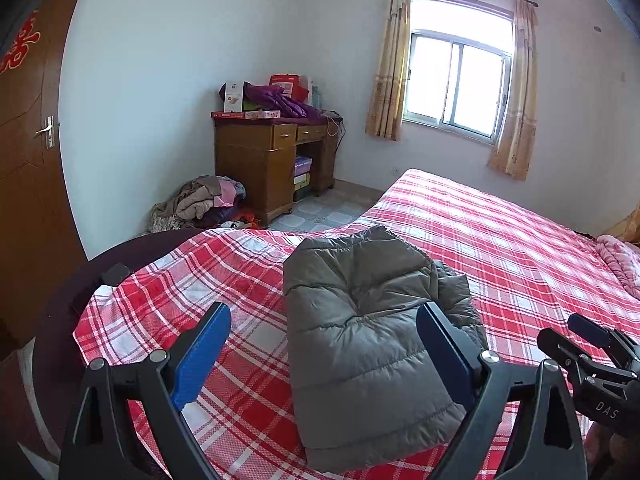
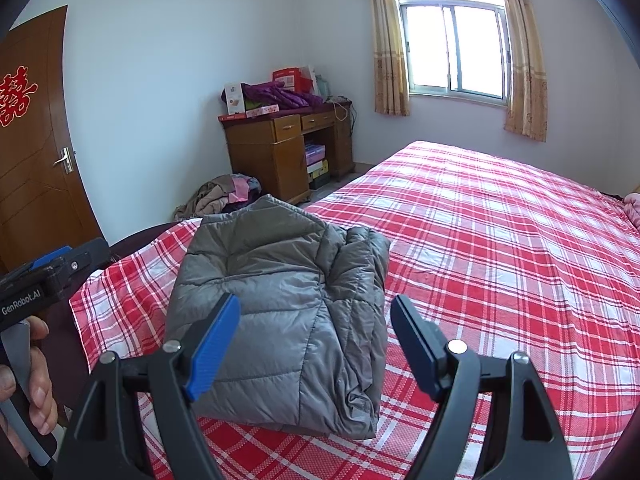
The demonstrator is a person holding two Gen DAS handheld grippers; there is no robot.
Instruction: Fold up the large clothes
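A grey quilted down jacket [image 1: 368, 328] lies folded into a compact bundle on the red plaid bed [image 1: 500, 240]. It also shows in the right wrist view [image 2: 280, 312]. My left gripper [image 1: 324, 320] is open and empty, held above the jacket's near end. My right gripper [image 2: 316, 320] is open and empty, just above the jacket's near right part. The right gripper shows at the left wrist view's right edge [image 1: 588, 344]. The left gripper shows at the right wrist view's left edge [image 2: 60, 264], held by a hand.
A wooden desk [image 1: 272, 160] with boxes and purple clothing stands by the far wall. A pile of clothes [image 1: 204, 204] lies on the floor beside it. A brown door [image 1: 28, 160] is at left, a curtained window [image 1: 456, 84] at right. A pink blanket [image 1: 620, 264] lies at the bed's far right.
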